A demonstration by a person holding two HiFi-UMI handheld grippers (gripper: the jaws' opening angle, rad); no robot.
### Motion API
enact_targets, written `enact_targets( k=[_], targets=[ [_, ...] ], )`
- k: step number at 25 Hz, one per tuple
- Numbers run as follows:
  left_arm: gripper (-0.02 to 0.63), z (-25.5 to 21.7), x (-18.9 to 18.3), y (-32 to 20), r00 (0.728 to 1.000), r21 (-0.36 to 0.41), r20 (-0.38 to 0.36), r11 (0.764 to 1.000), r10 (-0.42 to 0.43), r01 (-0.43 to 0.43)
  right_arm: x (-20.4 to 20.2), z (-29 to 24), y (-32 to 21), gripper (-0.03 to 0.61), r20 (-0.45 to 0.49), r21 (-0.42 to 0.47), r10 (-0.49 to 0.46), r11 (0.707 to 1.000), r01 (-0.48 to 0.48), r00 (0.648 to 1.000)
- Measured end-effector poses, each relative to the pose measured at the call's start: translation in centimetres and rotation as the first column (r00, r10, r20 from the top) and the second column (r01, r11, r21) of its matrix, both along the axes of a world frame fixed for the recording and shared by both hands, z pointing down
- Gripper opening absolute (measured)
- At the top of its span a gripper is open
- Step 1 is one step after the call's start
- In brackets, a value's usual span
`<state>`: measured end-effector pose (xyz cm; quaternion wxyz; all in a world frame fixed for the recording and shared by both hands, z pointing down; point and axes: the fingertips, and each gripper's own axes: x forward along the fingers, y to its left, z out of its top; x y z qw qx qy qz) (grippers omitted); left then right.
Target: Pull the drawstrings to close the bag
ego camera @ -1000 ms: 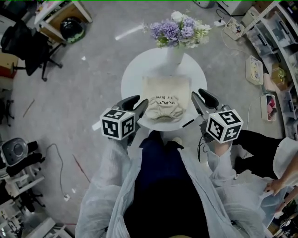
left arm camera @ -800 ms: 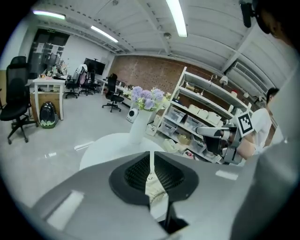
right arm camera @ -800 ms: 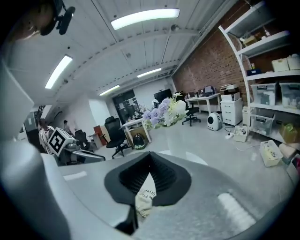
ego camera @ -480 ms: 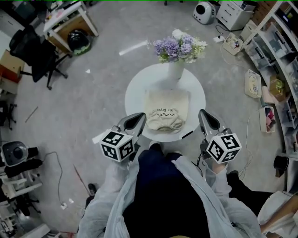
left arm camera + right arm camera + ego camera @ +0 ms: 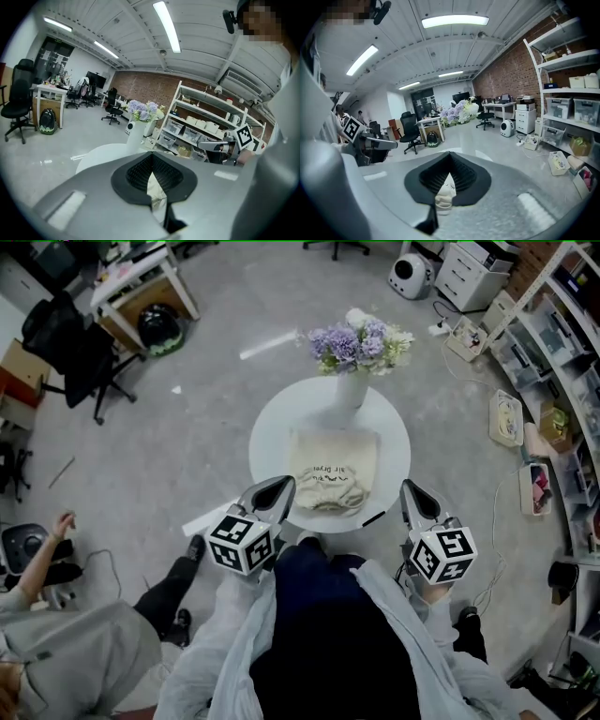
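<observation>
Starting at the far left, we're seeing a person [image 5: 70, 643] crouching on the grey floor, one hand raised, and up above them a black office chair [image 5: 73, 334] is standing by a desk. Moving in, we're looking at the left gripper [image 5: 281, 488] — it's hovering just off the near left rim of the round white table [image 5: 272, 427], tips pointing in towards it. Its own view is showing the ribbed black pads [image 5: 136, 171] pressed together, so it's closed, and we're only catching a sliver of cream cloth through the gap below them.

Now to the middle: the bag [image 5: 333, 465], cream with dark print, is lying flat on the near half of the table, its gathered, ruffled end facing us and sitting close to the near rim. Neither gripper is touching it in the head view. Behind it a white vase [image 5: 351, 390] is holding purple and white flowers [image 5: 359, 341]. A thin dark stick [image 5: 373, 518] is resting at the table's near right edge.

Further right, the right gripper [image 5: 410, 491] is hanging just off that rim — closed as well, pads [image 5: 464, 176] meeting. At the far right, shelves [image 5: 562, 371] of bins are lining the wall.
</observation>
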<state>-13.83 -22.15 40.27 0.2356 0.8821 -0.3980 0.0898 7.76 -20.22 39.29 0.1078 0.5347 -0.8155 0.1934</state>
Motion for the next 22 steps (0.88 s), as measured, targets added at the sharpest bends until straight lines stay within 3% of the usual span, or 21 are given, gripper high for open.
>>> enact_targets(
  k=[22],
  targets=[
    [0.017, 0.4, 0.6, 1.4, 0.997, 0.009, 0.067, 1.000, 0.029, -0.029, -0.8, 0.4, 1.1, 0.002, -0.001, -0.008, 0.000, 1.000, 0.000, 1.000]
  ],
)
